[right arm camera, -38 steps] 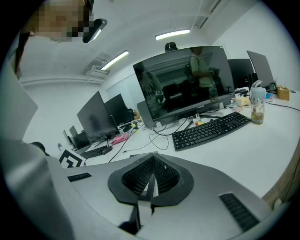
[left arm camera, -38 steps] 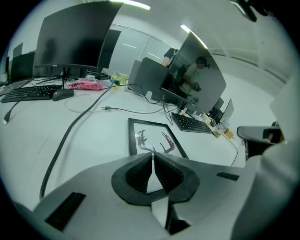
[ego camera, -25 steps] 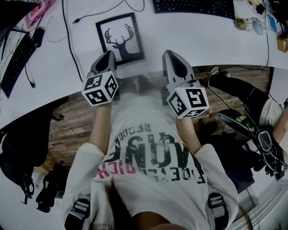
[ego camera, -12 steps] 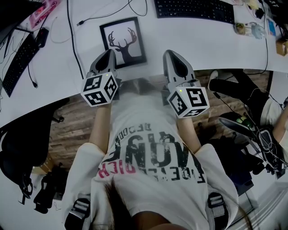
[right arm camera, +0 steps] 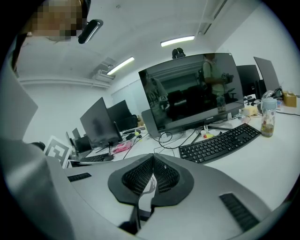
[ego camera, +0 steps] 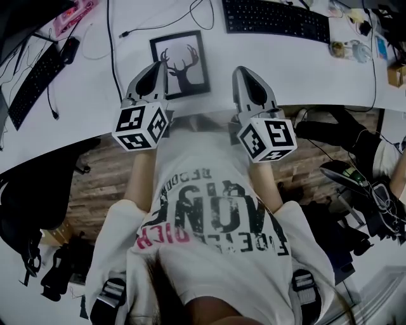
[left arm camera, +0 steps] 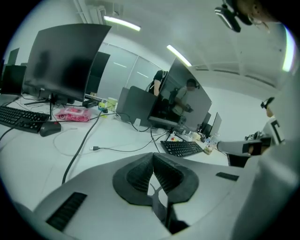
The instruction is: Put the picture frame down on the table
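The picture frame point(ego camera: 180, 63) lies flat on the table point(ego camera: 304, 70), deer side up, just past the tips of the left gripper point(ego camera: 160, 65) and off to the inner side of the right gripper point(ego camera: 245, 71); both grippers are squeezed shut with nothing in them (so the job looks done). The left fingers hang over the frame's near edge; I cannot tell if they touch it. If those fingers dip or swing sideways, they could bump the frame and slide it into the black cable point(ego camera: 113, 57) beside it; a hard knock might push it toward the keyboard point(ego camera: 276, 19) farther out past the fingers.
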Available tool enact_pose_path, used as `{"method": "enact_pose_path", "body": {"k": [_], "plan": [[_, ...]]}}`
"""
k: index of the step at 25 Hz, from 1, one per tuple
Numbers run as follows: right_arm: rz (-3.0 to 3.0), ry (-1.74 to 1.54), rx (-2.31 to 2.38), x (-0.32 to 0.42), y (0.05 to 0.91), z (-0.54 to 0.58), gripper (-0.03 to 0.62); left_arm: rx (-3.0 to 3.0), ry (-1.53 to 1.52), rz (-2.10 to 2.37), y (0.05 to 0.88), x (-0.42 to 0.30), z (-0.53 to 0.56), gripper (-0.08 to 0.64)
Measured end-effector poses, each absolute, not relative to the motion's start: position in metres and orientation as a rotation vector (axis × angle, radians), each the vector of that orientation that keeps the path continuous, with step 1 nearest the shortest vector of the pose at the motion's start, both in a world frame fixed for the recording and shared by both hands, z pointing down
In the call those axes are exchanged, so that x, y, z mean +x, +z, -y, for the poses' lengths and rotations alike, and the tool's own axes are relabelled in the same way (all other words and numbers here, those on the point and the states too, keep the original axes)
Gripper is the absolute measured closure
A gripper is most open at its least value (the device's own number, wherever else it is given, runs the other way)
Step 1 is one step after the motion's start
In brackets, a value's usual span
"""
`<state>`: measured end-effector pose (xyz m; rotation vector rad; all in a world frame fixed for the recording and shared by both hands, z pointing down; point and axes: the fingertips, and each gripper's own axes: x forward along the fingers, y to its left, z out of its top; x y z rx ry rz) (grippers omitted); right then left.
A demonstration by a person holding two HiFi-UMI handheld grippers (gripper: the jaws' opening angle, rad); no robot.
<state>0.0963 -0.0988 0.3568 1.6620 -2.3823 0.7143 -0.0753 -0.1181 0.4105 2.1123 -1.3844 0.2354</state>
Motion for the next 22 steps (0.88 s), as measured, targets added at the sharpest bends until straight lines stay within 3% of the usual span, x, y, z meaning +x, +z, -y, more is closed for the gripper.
{"method": "enact_pose_path", "body": {"k": [22], "plan": [[2.474,0.557,1.676,0.092,0.306,0.115,0.592,2.302,0.03,1.556,0.298,-0.099,0.134,0.557]]}}
